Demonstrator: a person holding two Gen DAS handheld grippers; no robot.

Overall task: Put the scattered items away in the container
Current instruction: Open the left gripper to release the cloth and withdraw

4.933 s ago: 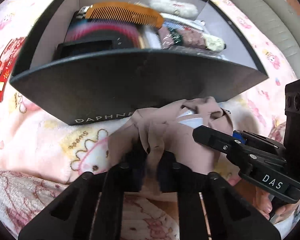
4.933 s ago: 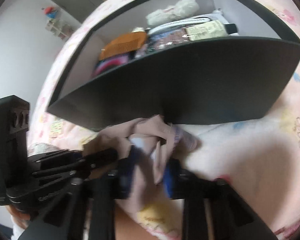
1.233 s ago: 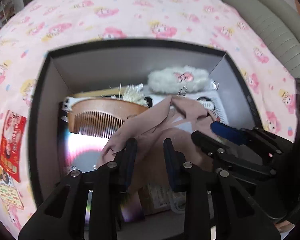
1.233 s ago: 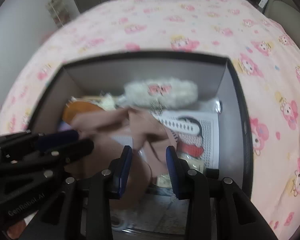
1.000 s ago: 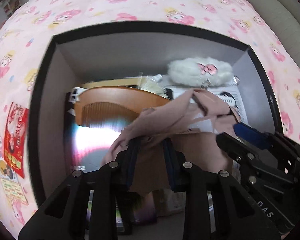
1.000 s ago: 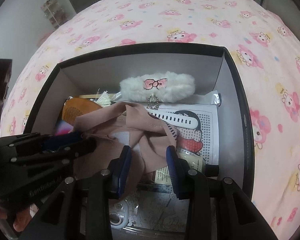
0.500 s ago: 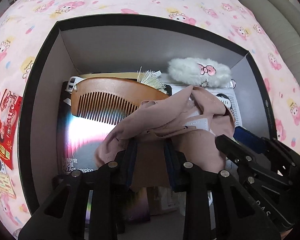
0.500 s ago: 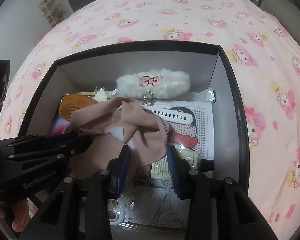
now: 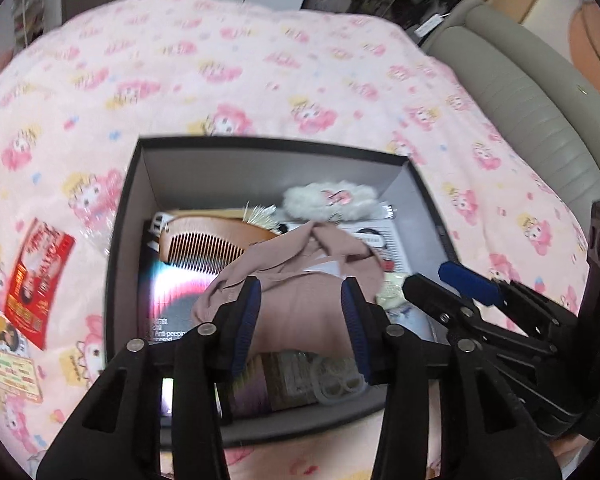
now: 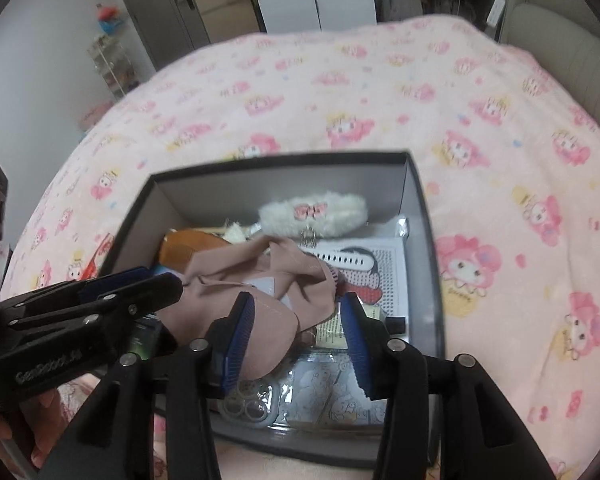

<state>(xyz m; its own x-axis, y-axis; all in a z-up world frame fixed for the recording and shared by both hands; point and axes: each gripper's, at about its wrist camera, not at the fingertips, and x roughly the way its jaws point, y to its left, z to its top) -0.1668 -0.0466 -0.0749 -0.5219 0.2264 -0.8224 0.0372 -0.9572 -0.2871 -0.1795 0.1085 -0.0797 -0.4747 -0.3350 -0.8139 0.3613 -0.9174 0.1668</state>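
Cloth (image 9: 300,300) of dusty pink lies crumpled inside the dark cardboard box (image 9: 118,248), draped over the other contents near the box's middle; the box sits on a pink cartoon-print blanket (image 9: 260,72). Both grippers hang above the near end of the box with their blue-padded fingers spread; the left gripper (image 9: 300,316) grasps nothing, the cloth showing in the gap between its fingers but below them; the right gripper (image 10: 296,338) is likewise released, its left pad over the cloth's near edge and its right pad over paper packets. In the left wrist view the right gripper reaches in from the right, its tips over the box's right side; in the right wrist view the left gripper enters from the left, its tips just beside the cloth's left edge.

Inside the box, a wooden comb (image 9: 204,244) lies at the left, partly under the cloth; a white fluffy pouch (image 10: 312,212) with a pink bow rests against the far wall; a white comb (image 10: 344,258) lies on a printed card just right of the cloth; a clear phone case (image 10: 252,404) sits at the near wall. Outside the box, on the blanket to the left, lies a red packet (image 9: 36,280); a grey padded headboard (image 9: 520,100) borders the far right.
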